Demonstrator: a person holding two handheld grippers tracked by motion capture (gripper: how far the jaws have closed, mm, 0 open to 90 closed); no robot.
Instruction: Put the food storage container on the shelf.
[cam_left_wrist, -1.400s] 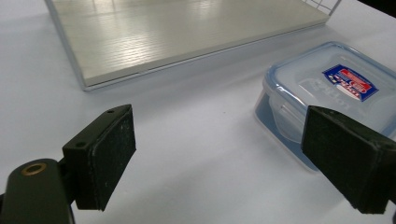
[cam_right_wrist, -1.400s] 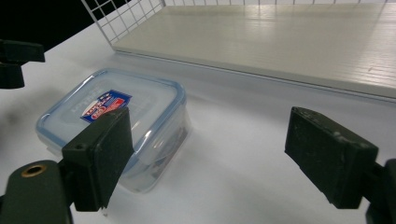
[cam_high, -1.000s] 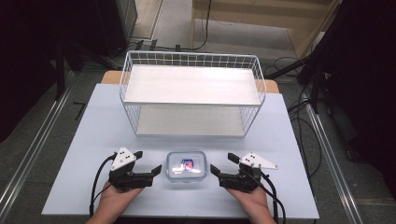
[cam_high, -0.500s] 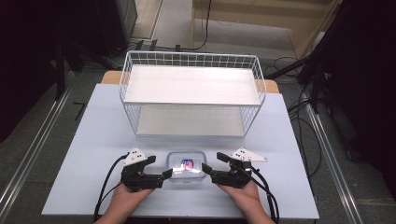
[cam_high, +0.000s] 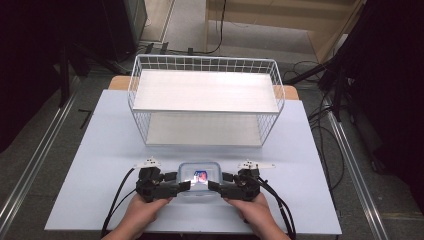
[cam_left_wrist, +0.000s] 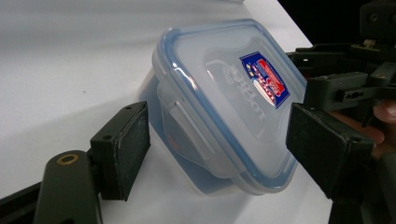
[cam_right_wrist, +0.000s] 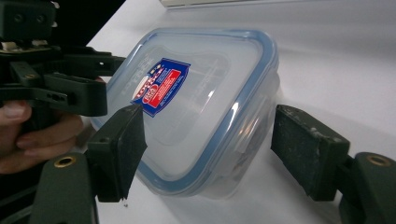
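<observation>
Lidded box (cam_high: 199, 178): left gripper (cam_high: 184, 186) and right gripper (cam_high: 214, 187) straddle its ends, jaws closing, not yet gripping. Risk: uneven squeeze tips it.

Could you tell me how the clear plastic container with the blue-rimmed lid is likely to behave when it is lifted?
The clear plastic container with the blue-rimmed lid looks rigid, so probably won't flex. Its glossy walls may slip against flat pads. It looks empty, so likely light; low and flat-bottomed, it shouldn't tip.

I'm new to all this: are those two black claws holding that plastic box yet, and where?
Nothing is held yet. The left gripper and right gripper have been closing around the container's two ends, pads not touching.
</observation>
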